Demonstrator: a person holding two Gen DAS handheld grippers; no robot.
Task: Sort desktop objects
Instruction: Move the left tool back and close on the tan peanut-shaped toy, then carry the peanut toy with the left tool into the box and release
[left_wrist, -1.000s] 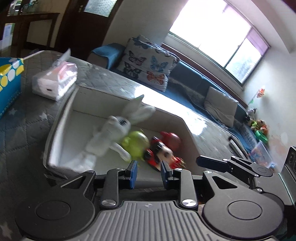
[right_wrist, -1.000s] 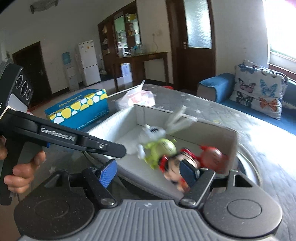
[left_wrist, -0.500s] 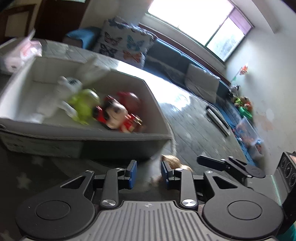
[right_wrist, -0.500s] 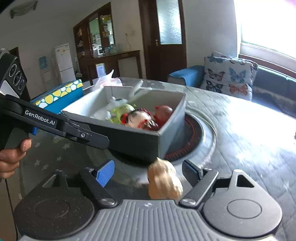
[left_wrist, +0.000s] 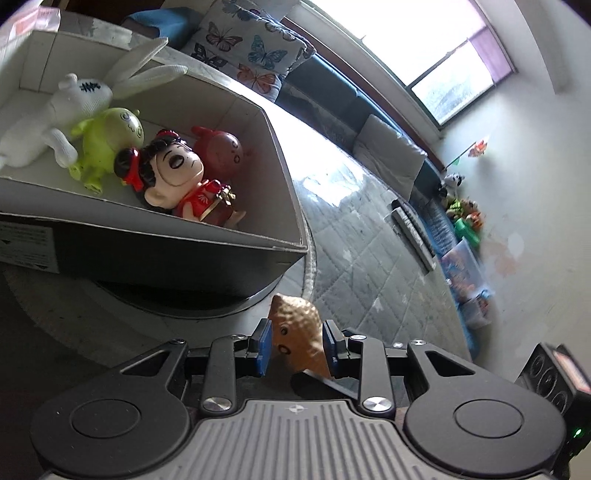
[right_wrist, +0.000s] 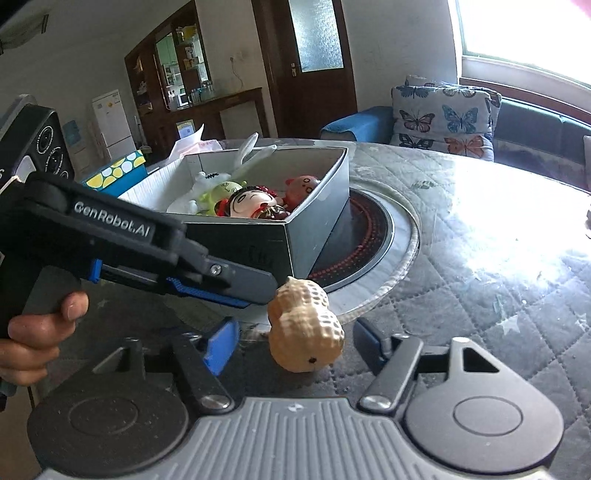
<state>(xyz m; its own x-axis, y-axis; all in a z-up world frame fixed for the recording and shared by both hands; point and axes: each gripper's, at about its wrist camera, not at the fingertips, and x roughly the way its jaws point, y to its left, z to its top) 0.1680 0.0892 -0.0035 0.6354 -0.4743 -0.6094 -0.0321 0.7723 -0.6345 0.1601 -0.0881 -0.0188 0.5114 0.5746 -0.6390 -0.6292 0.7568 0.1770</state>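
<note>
Quilted table (right_wrist: 480, 258): four toys fill the box (right_wrist: 317, 221); beside it the peanut toy (right_wrist: 304, 328) remains, right gripper (right_wrist: 295, 338) closing, left gripper (left_wrist: 297, 345) opening, neither pinching

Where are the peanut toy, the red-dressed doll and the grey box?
peanut toy (right_wrist: 304, 326): right wrist view, on its textured shell.
red-dressed doll (left_wrist: 173, 168): left wrist view, on its face.
grey box (right_wrist: 317, 218): right wrist view, on its outer side wall.
</note>
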